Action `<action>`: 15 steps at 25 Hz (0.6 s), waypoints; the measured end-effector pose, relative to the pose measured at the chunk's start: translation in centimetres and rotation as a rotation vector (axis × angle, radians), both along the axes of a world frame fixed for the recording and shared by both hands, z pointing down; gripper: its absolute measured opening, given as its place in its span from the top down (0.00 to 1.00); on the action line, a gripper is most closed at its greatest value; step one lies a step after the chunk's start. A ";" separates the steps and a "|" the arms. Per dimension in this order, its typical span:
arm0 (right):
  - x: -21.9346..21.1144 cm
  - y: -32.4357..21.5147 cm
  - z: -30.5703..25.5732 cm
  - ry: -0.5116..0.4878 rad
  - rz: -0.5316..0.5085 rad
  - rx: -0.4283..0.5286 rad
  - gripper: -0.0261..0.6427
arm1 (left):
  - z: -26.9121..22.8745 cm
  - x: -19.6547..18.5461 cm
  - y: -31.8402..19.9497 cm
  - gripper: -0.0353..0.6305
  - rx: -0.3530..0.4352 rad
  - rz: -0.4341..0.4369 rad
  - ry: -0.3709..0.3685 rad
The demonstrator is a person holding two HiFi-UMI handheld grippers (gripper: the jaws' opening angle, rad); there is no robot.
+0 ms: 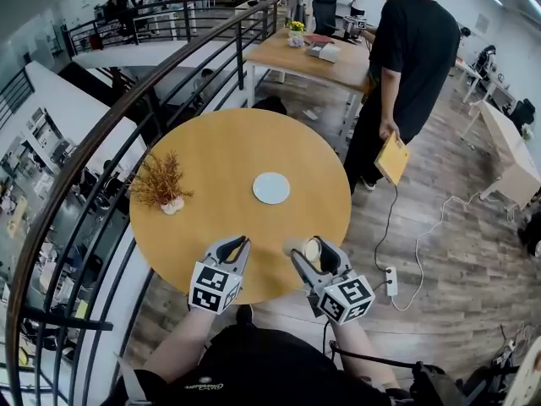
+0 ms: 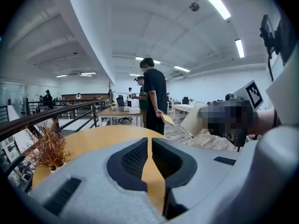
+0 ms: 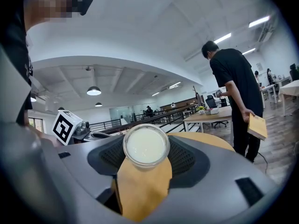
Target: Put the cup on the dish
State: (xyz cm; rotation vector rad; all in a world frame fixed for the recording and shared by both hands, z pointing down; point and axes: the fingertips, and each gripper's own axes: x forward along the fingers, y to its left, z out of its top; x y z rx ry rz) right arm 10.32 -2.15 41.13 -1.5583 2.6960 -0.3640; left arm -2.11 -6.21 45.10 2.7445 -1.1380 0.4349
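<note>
A paper cup [image 1: 310, 250] with a brown sleeve and a white lid [image 3: 145, 146] lies between the jaws of my right gripper [image 1: 314, 247], which is shut on it above the near right edge of the round wooden table [image 1: 220, 155]. Its lid end points away from me. The dish [image 1: 270, 188], a small pale round plate, rests near the table's middle, beyond both grippers, with nothing on it. My left gripper [image 1: 237, 244] hovers over the table's near edge, left of the cup. Its pads [image 2: 133, 160] almost meet, leaving a thin slit, and they hold nothing.
A small pot of dried brown plant [image 1: 161, 184] stands at the table's left side. A curved black railing [image 1: 110, 125] runs close along the left. A person in black holding a yellow envelope [image 1: 393, 157] stands right of the table. A power strip [image 1: 390, 279] and its cable lie on the floor.
</note>
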 end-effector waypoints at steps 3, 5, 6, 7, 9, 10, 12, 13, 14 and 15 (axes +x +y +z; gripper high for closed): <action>-0.9 -3.0 0.1 0.019 0.020 -0.004 0.56 | 0.0 -0.7 -3.2 0.91 0.001 0.025 0.012; -1.5 -4.9 0.3 0.030 0.036 -0.007 0.56 | 0.4 -1.2 -5.0 0.91 0.000 0.040 0.017; -1.9 -5.8 0.4 0.035 0.044 -0.010 0.56 | 0.5 -1.5 -5.8 0.91 -0.002 0.049 0.017; -2.3 -6.6 0.4 0.038 0.053 -0.015 0.56 | 0.7 -2.0 -6.6 0.91 -0.006 0.059 0.017; -3.2 -7.9 0.5 0.044 0.074 -0.025 0.56 | 1.0 -2.9 -7.8 0.91 -0.016 0.079 0.021; -3.6 -8.4 0.7 0.046 0.084 -0.029 0.56 | 1.3 -3.3 -8.4 0.91 -0.021 0.087 0.023; -4.3 -9.4 1.0 0.050 0.097 -0.035 0.56 | 1.9 -4.0 -9.5 0.91 -0.034 0.093 0.025; -4.4 -9.9 1.2 0.053 0.101 -0.037 0.56 | 2.2 -4.2 -10.0 0.91 -0.039 0.095 0.028; -4.5 -10.4 1.2 0.058 0.105 -0.038 0.56 | 2.2 -4.2 -10.4 0.91 -0.041 0.097 0.033; -4.4 -10.9 1.1 0.062 0.109 -0.036 0.56 | 2.1 -4.1 -10.8 0.91 -0.039 0.099 0.038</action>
